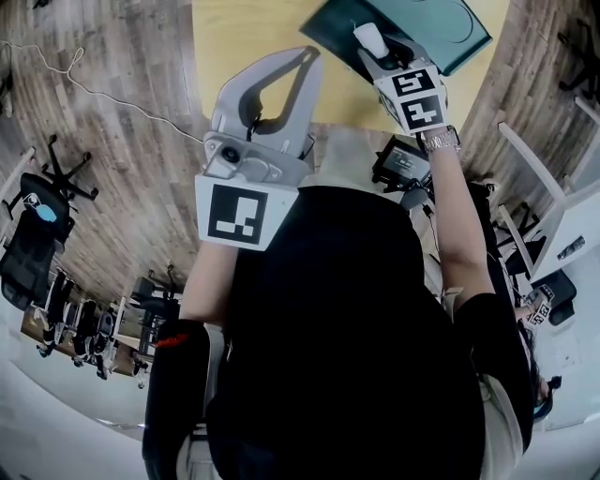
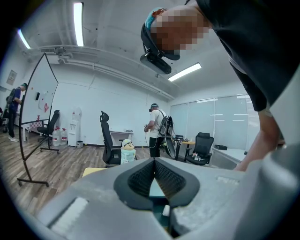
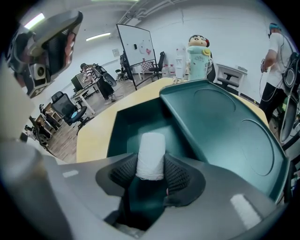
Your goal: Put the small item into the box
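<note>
My right gripper is shut on the small item, a white cylinder that stands up between the pads. It hangs over the open compartment of the dark green box, whose lid lies open to the right. In the head view the same white item shows in the right gripper above the box at the table's far side. My left gripper is held near the body, its jaws closed tip to tip with nothing between them; its own view shows the tips meeting.
The box sits on a yellow wooden table. A cartoon figure stands behind the box. Office chairs and wood floor lie to the left. A person with a backpack stands among chairs farther off, and a whiteboard stands at the back.
</note>
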The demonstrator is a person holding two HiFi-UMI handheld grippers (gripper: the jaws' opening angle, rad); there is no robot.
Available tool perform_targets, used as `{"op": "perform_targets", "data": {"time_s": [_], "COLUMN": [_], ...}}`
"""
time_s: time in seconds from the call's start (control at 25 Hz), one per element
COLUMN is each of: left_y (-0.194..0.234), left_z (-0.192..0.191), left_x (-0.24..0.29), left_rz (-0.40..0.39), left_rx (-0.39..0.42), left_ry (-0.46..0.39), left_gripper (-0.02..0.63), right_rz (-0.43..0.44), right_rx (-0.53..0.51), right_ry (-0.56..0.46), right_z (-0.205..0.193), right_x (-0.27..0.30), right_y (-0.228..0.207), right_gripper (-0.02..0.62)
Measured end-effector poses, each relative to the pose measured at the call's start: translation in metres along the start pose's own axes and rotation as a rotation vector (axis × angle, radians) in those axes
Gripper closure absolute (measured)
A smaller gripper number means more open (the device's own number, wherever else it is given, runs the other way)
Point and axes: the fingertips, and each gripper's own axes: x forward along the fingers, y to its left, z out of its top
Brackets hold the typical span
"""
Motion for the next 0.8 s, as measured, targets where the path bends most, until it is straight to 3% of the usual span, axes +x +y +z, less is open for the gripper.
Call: {"op": "perform_targets", "data": {"time_s": [0.8], "left_y": [0.003], "left_z": [-0.007], "left_x": [-0.012], "left_rz": [0.031], "left_rx": [-0.004], "left_ry": [0.004], "left_gripper": [0.604], "right_rz": [-0.002], "right_rx": [0.009], "right_ry": [0.041], "right_z": [-0.005], "right_x": [0.008], "right_y": [-0.001], "right_gripper": [0.395]}}
